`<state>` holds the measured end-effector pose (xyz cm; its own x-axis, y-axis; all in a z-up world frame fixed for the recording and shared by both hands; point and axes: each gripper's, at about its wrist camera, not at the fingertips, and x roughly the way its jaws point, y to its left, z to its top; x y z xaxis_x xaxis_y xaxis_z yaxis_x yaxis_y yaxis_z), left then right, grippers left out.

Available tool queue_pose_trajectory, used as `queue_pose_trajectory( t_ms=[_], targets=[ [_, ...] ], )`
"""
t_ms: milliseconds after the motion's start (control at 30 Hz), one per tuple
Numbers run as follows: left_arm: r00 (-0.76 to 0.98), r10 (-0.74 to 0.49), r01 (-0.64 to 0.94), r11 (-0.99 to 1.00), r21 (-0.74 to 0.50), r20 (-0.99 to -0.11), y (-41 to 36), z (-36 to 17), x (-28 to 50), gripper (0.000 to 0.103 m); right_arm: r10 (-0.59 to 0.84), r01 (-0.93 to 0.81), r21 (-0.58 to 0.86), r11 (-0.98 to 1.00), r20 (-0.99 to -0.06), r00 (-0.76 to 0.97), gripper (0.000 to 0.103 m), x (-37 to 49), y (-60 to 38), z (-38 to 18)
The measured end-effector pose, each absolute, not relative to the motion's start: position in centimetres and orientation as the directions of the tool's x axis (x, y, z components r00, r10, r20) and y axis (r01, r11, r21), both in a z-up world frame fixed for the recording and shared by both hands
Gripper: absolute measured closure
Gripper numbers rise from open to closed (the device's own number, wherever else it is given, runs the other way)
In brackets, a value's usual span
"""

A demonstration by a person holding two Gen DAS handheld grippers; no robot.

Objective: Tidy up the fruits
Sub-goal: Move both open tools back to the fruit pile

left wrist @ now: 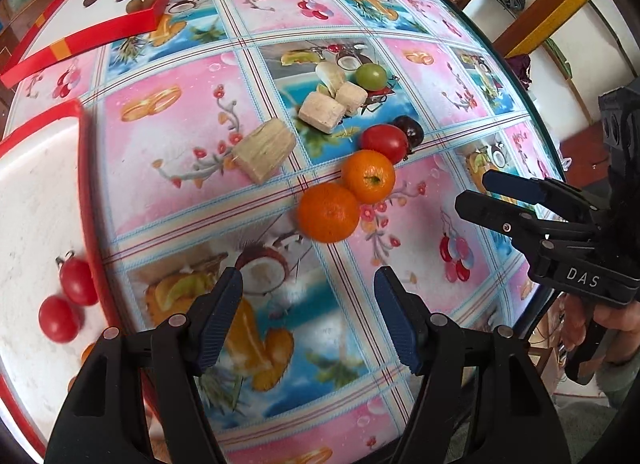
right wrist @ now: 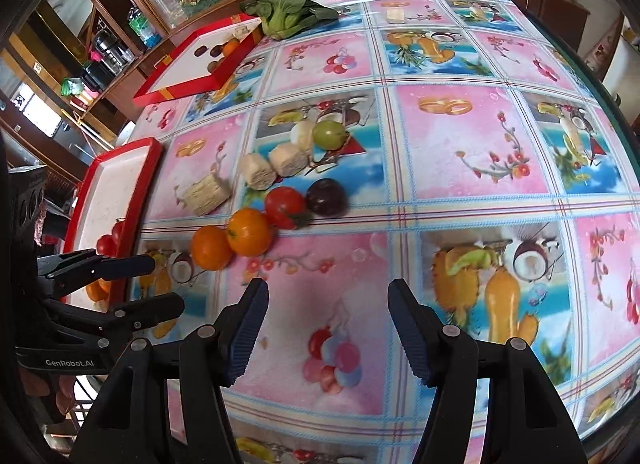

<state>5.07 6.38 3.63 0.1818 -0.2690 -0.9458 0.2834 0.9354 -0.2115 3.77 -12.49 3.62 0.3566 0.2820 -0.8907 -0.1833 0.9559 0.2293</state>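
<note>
Both grippers' fingers (left wrist: 224,320) hang parted, oranges (left wrist: 328,212) lying just beyond

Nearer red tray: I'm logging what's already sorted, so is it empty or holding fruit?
Holding fruit. The nearer red tray has two red tomatoes on its white floor, plus something orange at its near edge, mostly hidden.

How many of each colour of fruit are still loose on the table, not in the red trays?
Orange: 2, front and back
Red: 1 tomato
Dark purple: 1 plum
Green: 1 round fruit
Total: 5
</note>
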Motion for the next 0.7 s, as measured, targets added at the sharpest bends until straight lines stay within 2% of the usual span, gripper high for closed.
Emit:
queue_pose_trajectory(
  t_ms=[167,233,300,467,533,600,700],
  targets=[
    [0.196,-0.244,0.289,0.940,-0.182,-0.950,5.5,2.9,6.2,0.036,0.256,-0.220,0.188,0.957,-0.906,0.338,0.041,5.2,-12.1,2.7],
    [0.209,-0.238,0.286,0.943,-0.174,-0.949,5.3,2.9,6.5,0.036,0.244,-0.236,0.170,0.957,-0.910,0.335,0.046,5.5,-11.9,2.3],
    [0.211,-0.234,0.281,0.945,-0.170,-0.949,5.2,2.7,6.8,0.036,0.240,-0.251,0.160,0.955,-0.912,0.333,0.047,5.8,-11.7,2.1],
    [0.198,-0.234,0.294,0.941,-0.170,-0.952,4.6,2.3,7.1,0.054,0.220,-0.280,0.130,0.951,-0.921,0.321,0.054,6.9,-11.3,1.2],
    [0.192,-0.242,0.300,0.937,-0.178,-0.951,4.2,2.2,7.0,0.064,0.214,-0.301,0.115,0.947,-0.923,0.319,0.056,7.3,-11.0,1.0],
    [0.186,-0.249,0.299,0.936,-0.187,-0.950,4.0,2.1,6.9,0.068,0.208,-0.326,0.097,0.940,-0.922,0.327,0.056,7.5,-10.6,0.9],
    [0.183,-0.251,0.288,0.938,-0.193,-0.951,4.0,2.1,6.9,0.068,0.204,-0.362,0.075,0.929,-0.921,0.333,0.056,7.8,-9.8,0.9]
  ],
)
